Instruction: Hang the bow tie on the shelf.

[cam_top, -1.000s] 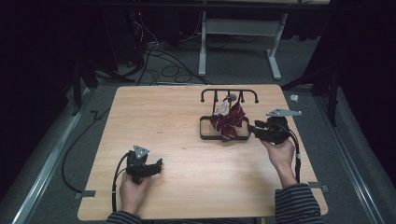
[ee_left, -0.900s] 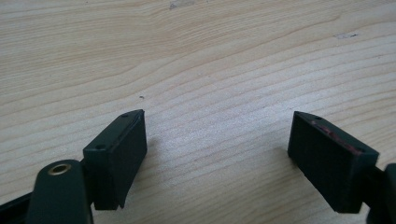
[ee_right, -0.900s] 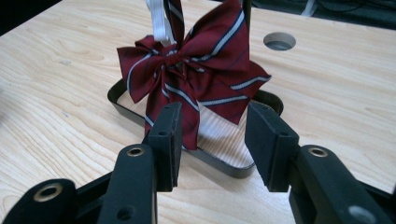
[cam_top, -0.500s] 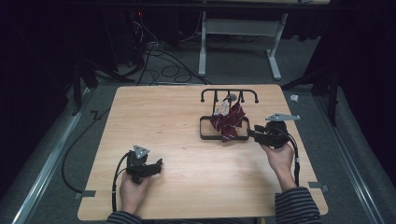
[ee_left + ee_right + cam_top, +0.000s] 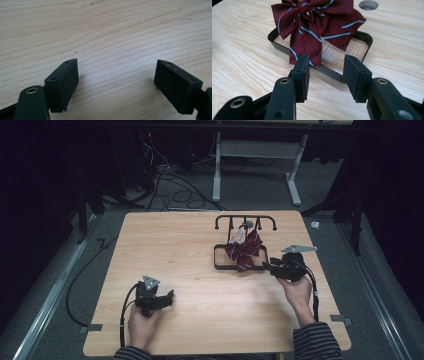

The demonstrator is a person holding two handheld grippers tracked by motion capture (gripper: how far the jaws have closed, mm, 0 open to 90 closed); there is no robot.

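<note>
1. Pale wood grain spans the light wooden desk (image 5: 200,250), seen from above with a person's striped sleeves entering at its near edge.
2. At the near left, the person's left hand (image 5: 141,326) holds the black left gripper (image 5: 169,298) low over bare wood; in the left gripper view (image 5: 116,80) its jaws stand wide apart with nothing between them.
3. Right of centre, a black rectangular metal frame stand (image 5: 220,257) sits on the desk, its hooked rail (image 5: 245,219) rising at the far side.
4. A dark red bow tie with thin white and navy stripes (image 5: 244,250) is draped over that stand, its tails hanging across the frame's near bar (image 5: 329,71) in the right gripper view (image 5: 308,32).
5. At the right, the person's right hand (image 5: 297,290) points the black right gripper (image 5: 266,266) at the stand's near right corner; its jaws (image 5: 325,75) stand partly open, empty, just short of the bow's lowest tail and the frame bar.
</note>
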